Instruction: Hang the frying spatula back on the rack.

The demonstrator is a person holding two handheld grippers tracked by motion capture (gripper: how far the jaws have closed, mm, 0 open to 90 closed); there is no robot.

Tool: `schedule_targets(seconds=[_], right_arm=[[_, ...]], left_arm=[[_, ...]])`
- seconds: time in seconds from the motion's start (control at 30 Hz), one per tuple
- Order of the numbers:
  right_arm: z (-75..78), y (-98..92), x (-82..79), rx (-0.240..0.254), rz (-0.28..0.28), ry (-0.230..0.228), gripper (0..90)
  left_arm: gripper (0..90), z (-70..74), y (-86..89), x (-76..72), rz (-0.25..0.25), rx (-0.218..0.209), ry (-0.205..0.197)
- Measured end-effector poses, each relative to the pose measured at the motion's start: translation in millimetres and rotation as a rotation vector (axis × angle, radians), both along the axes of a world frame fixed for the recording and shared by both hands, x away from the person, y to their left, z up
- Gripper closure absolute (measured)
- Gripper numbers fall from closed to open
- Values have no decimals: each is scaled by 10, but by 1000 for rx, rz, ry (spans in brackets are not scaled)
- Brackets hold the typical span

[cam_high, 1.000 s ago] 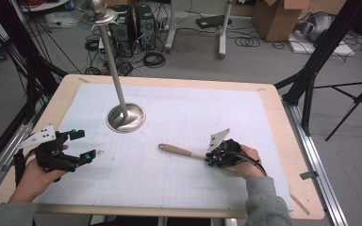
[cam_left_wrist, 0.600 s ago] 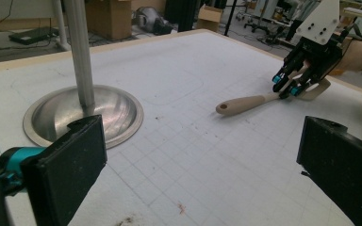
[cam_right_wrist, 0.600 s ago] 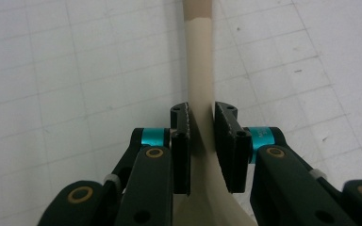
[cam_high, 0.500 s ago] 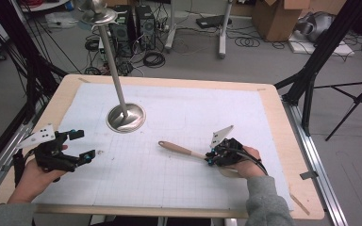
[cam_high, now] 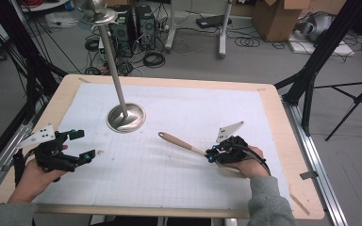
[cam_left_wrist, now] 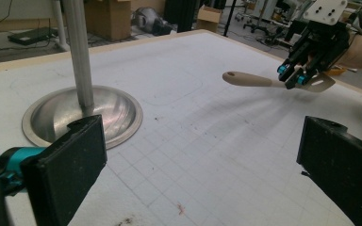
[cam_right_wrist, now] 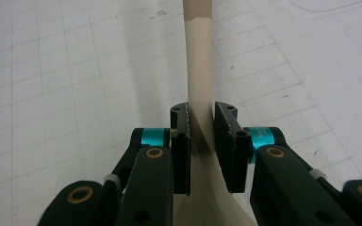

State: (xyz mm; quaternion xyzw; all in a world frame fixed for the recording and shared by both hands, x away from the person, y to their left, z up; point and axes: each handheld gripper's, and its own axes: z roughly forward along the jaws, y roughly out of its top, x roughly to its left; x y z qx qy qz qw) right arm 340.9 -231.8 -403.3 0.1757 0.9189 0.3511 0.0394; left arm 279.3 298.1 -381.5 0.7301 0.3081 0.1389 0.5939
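A spatula (cam_high: 176, 141) with a light wooden handle and a beige neck and blade is held a little above the white grid mat (cam_high: 184, 179). My right gripper (cam_high: 210, 155) is shut on its neck, and the handle points to the upper left. In the right gripper view both pads (cam_right_wrist: 181, 141) press the beige neck of the spatula (cam_right_wrist: 198, 70). My left gripper (cam_high: 85, 144) rests at the mat's left side, open and with nothing between its jaws. The left gripper view looks between that gripper's wide jaws (cam_left_wrist: 205, 160) at the spatula (cam_left_wrist: 250, 80) and the right gripper (cam_left_wrist: 292, 75) beyond.
A metal stand with a round dished base (cam_high: 126, 117) and a tall pole (cam_high: 115, 70) rises at the back left of the mat; its base (cam_left_wrist: 108, 113) lies just ahead of my left gripper. The wooden table edge (cam_high: 287, 141) frames the mat.
The spatula's free handle end has risen slightly and the right gripper has tilted a little. The left gripper has not moved.
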Motion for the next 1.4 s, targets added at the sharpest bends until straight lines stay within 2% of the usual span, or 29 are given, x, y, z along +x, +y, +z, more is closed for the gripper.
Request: schedule_targets(seconds=[0.1, 0.23, 0.5, 0.63, 0.7, 0.8, 0.93, 1.17, 1.4], right_arm=[[22, -9, 1, 46, -17, 9, 775], [45, -19, -8, 71, -27, 11, 775], [122, -58, -5, 160, -48, 0, 775], [189, -74, 6, 226, -52, 4, 775], [211, -72, 23, 247, -56, 5, 775], [235, -56, 56, 251, -68, 10, 775], [282, -25, 71, 256, -53, 5, 775], [385, -19, 82, 276, -46, -7, 775], [503, -28, 96, 269, -29, -19, 775]], left_arm=[[25, -2, -1, 1, -1, 1, 1], [25, 10, 6, -3, -4, -3, -3], [25, 25, 16, -7, -18, -23, -5], [25, 25, 7, -4, -23, -23, -8], [25, 22, -13, 1, -31, -36, -4], [25, 25, -44, 2, -44, -34, -9], [25, 14, -52, 0, -52, -28, -5], [25, 11, -35, -7, -49, -29, -5], [25, 8, -27, -11, -46, -24, -4]])
